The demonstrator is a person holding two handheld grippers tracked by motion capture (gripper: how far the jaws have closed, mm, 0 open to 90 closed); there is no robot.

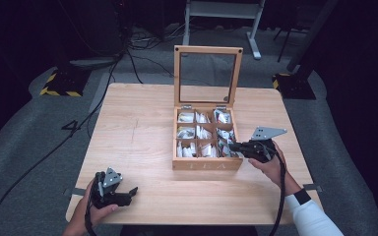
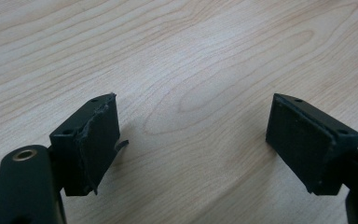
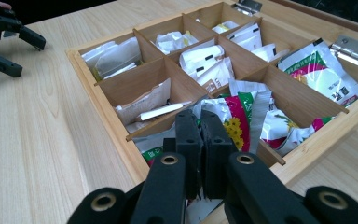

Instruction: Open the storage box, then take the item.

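Dark room, grey carpet, cables on the floor; a light wooden table (image 1: 138, 142) carries an open wooden tea box (image 1: 206, 164) with its glass lid (image 1: 207, 73) standing upright at the far side.

Right gripper (image 1: 240, 147): over the box's near right corner. In the right gripper view the jaws stand nearly together, and a white scrap shows between them low down. It looks pinched on a sachet edge, though I cannot tell for certain. Directly ahead of the jaw tips, in the near compartment, lies a tea sachet (image 3: 242, 116) with a yellow-flower print, crumpled among others.

Left gripper (image 1: 128, 194): well apart from the box, low over bare table, jaws spread wide, holding nothing.

Progress, as judged: the box is open and its compartments are stocked with sachets. No sachet lies out on the table. The pick seems just begun; lifting out and setting down are left.
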